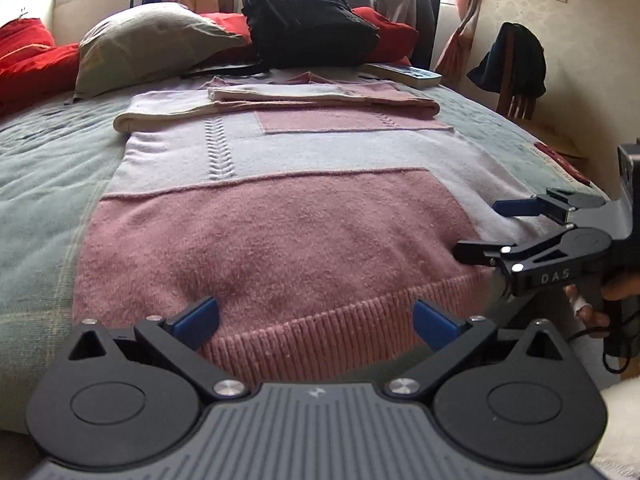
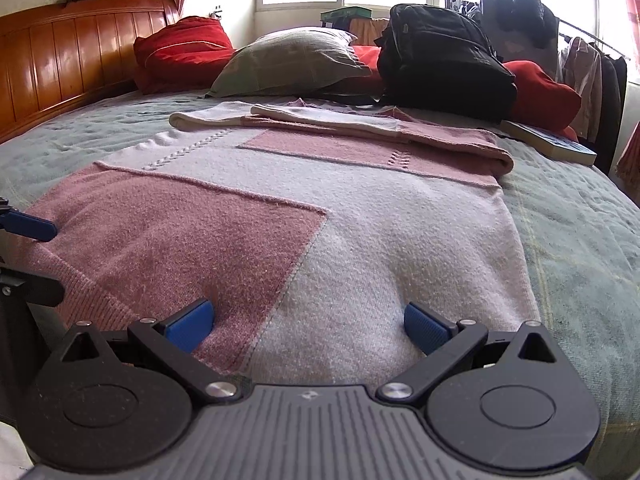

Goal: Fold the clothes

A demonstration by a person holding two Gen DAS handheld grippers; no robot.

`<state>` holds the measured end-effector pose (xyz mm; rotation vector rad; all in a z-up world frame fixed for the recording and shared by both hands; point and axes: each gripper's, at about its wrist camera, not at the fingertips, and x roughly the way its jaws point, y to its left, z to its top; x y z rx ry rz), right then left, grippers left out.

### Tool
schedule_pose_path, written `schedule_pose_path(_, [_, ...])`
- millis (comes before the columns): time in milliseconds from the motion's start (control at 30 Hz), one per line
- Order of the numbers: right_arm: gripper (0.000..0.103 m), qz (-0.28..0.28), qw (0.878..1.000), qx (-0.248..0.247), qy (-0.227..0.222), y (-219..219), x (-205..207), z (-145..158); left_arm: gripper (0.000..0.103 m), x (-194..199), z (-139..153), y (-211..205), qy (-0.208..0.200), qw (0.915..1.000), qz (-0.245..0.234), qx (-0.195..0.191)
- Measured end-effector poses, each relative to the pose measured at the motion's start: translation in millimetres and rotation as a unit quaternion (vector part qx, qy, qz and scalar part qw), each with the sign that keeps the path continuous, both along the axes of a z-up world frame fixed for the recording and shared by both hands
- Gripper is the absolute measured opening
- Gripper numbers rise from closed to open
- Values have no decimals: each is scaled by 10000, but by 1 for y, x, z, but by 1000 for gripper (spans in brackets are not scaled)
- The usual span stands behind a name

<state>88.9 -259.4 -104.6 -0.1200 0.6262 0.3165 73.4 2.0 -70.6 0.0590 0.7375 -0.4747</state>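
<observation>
**Sweater lies lengthwise, hem toward you**

Your sweater (image 1: 276,216) lies flat on the bed (image 1: 36,184), long axis running 6 to 12 o'clock, ribbed hem (image 1: 320,336) nearest you, sleeves folded across the far end. Your left gripper (image 1: 316,322) is spread wide over the hem; your right gripper (image 2: 308,322) is spread wide at the 3 o'clock side edge. Bare quilt flanks both sides; a backpack (image 1: 308,20) and pillow (image 1: 148,44) crowd 12 o'clock.

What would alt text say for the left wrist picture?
A pink and pale lilac sweater lies flat on a bed, sleeves folded across its top. The left hand-held gripper is open over the ribbed hem; the right hand-held gripper, also open, reaches in from the right.
</observation>
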Motion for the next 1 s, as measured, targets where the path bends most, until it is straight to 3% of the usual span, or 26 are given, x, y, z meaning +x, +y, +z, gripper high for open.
schedule_pose_path(133, [103, -5, 10000, -7, 14, 1, 0, 0, 102, 3, 7, -3, -112, 9999, 54, 78])
schedule_pose_path(267, [103, -20, 10000, -25, 42, 1, 0, 1, 102, 9, -1, -4, 98, 9994, 260, 205])
schedule_pose_path(400, [103, -40, 10000, -37, 83, 1, -1, 3, 102, 2, 1, -4, 92, 9995, 161, 273])
schedule_pose_path(533, [103, -31, 9999, -91, 112, 2, -3, 8, 102, -7, 7, -3, -85, 9992, 87, 373])
schedule_pose_path(633, [103, 61, 9995, -294, 21, 5, -9, 16, 102, -16, 15, -4, -494, 9965, -59, 671])
schedule_pose_path(833, [103, 539, 9950, -688, -482, 9, -33, 33, 102, -34, 16, -17, -1428, 9750, -584, 1599])
schedule_pose_path(1000, [103, 1169, 9846, -1122, -655, 20, -46, 29, 102, -47, -6, -38, -1979, 9387, -1243, 2533])
